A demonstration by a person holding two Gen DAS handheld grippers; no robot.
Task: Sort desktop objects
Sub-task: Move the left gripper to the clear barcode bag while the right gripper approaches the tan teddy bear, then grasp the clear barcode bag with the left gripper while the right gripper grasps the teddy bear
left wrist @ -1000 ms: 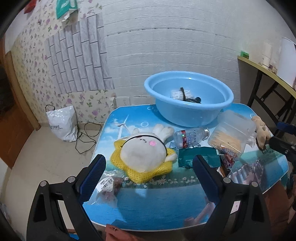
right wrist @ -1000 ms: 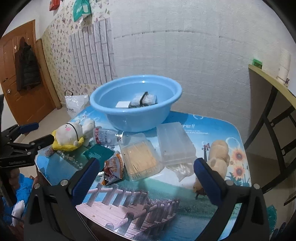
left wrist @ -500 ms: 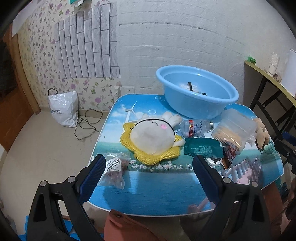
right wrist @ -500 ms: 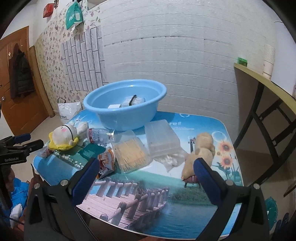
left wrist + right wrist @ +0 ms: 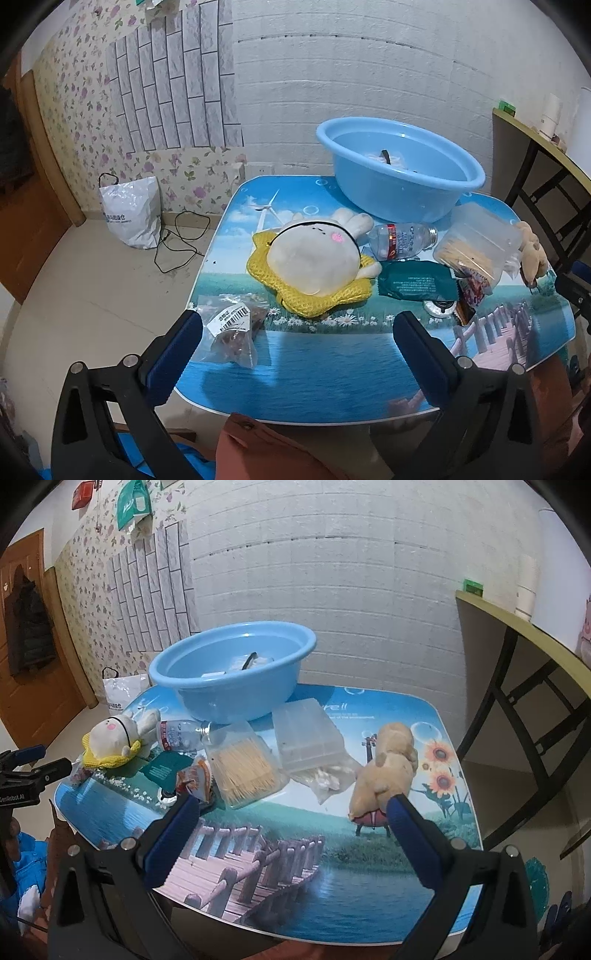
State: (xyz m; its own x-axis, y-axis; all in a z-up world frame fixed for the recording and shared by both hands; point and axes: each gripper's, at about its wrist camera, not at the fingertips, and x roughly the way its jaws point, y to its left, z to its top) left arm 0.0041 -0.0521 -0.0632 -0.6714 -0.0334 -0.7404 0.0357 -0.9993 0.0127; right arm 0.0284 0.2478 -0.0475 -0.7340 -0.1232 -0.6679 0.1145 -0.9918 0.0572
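A blue basin with a few items inside stands at the table's back. A white plush rabbit on a yellow knit star, a plastic bottle, a green packet, a clear box of cotton swabs, a clear lidded box, a tan plush toy and a clear snack bag lie on the table. My left gripper is open and empty over the front edge. My right gripper is open and empty, the tan plush just beyond its right finger.
The picture-printed table is low. A white bag and a black cable lie on the floor at left. A second table with dark legs stands at right. A wooden door is far left.
Both grippers have pulled back and risen a little from the table. The left view has swung left, so the basin now sits further right. Both stay open; nothing on the table moved.
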